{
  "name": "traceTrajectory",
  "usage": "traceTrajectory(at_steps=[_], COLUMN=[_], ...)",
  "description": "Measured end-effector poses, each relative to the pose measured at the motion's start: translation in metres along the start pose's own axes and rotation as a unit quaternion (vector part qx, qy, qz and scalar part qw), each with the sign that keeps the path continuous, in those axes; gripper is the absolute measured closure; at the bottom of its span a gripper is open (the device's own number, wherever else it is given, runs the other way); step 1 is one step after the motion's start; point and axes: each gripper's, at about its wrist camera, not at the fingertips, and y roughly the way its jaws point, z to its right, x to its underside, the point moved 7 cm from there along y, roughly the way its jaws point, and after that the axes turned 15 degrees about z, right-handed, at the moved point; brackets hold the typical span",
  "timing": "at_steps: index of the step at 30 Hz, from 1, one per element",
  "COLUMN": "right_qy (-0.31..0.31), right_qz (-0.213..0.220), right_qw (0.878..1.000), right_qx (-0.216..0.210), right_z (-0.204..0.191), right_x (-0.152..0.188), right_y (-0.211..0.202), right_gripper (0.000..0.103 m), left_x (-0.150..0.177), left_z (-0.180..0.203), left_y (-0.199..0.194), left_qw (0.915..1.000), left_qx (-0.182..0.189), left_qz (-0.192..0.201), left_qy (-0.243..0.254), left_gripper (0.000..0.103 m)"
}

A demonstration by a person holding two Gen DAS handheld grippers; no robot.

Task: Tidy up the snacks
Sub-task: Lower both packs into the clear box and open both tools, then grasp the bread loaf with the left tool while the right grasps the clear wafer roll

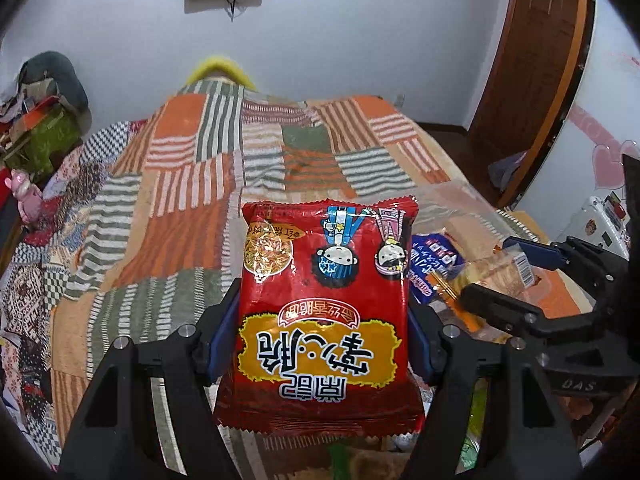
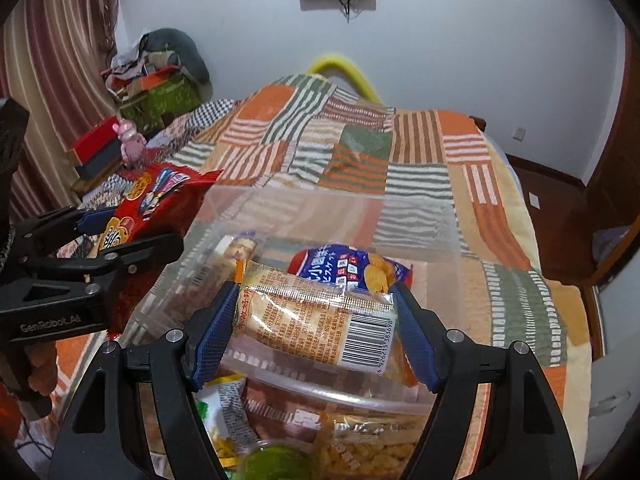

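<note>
patchwork bed (image 1: 192,216) behind clear bin (image 2: 400,220); left fingers (image 1: 320,344) gripping red packet (image 1: 324,292), right fingers (image 2: 316,332) gripping tan packet (image 2: 316,316)

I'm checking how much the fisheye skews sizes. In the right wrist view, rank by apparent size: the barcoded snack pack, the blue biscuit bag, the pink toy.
1. Barcoded snack pack, though it is nearest the lens.
2. Blue biscuit bag, partly hidden behind the pack.
3. Pink toy, far off, so truly unsure.
</note>
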Motion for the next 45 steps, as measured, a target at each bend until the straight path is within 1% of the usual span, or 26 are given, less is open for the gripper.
traceTrajectory(at_steps=[7,12,15,19,23,28,32,35,39,42,45], right_qy=[-0.002,-0.006,-0.012,-0.011,-0.005,-0.003,-0.013,-0.016,-0.009,0.003,0.027], right_qz=[-0.014,-0.024,-0.023,-0.012,0.003,0.017,0.026,0.023,0.009,-0.001,-0.012], right_qw=[1.0,1.0,1.0,1.0,1.0,1.0,0.999,0.999,0.999,0.999,0.999], right_qx=[-0.005,0.006,0.014,0.013,0.011,0.01,0.02,0.03,0.035,0.04,0.036], right_z=[0.003,0.001,0.002,0.003,0.006,0.004,0.003,0.003,0.002,0.001,0.0], right_x=[0.005,0.009,0.008,0.001,-0.003,-0.001,0.009,0.026,0.049,0.065,0.079], right_y=[0.004,0.009,0.006,-0.007,-0.025,-0.052,-0.074,-0.089,-0.101,-0.106,-0.106], right_gripper=[0.03,0.025,0.019,0.019,0.018,0.016,0.016,0.016,0.015,0.015,0.015], left_x=[0.005,0.006,0.004,-0.003,-0.007,-0.002,0.015,0.034,0.066,0.09,0.112], left_z=[0.005,0.007,0.007,0.006,0.002,-0.01,-0.023,-0.032,-0.04,-0.044,-0.039], left_y=[0.019,0.025,0.022,0.005,-0.021,-0.058,-0.087,-0.105,-0.121,-0.127,-0.13], left_qw=[0.9999,0.9996,0.9998,1.0,0.9999,0.9995,0.9992,0.9989,0.9987,0.9989,0.9986], left_qx=[0.003,0.002,0.004,0.001,-0.004,-0.014,-0.024,-0.035,-0.041,-0.039,-0.034], left_qz=[-0.014,-0.026,-0.02,-0.007,0.009,0.024,0.026,0.02,-0.002,-0.019,-0.035], left_qy=[0.006,0.006,0.004,0.004,0.012,0.015,0.017,0.026,0.03,0.017,0.02], left_gripper=[0.033,0.032,0.032,0.032,0.031,0.027,0.024,0.022,0.021,0.021,0.021])
